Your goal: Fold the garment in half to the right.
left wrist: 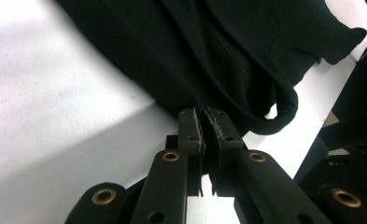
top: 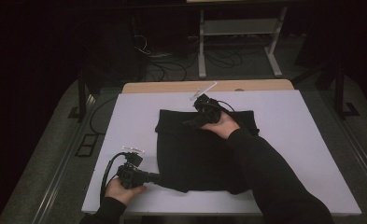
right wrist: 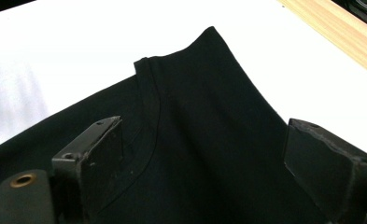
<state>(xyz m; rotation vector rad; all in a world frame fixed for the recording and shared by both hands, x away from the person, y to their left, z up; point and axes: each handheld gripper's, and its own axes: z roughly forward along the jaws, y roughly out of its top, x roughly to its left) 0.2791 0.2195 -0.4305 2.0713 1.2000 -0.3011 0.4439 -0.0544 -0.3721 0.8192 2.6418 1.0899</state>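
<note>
The left claw (left wrist: pixel 203 122) is pinched tight on the near left corner of the black garment (top: pixel 200 154), jaws pressed together with cloth between them — a hold that looks meant to pin or pull that hem taut. The right claw (right wrist: pixel 204 154) stands wide apart, gripping nothing, poised over the folded far edge by the neckline, probably ready to take it. The garment lies in the middle of the white bench (top: pixel 312 154), its far part doubled back. Bare bench lies open left, right and far — plenty of room for dragging cloth.
</note>
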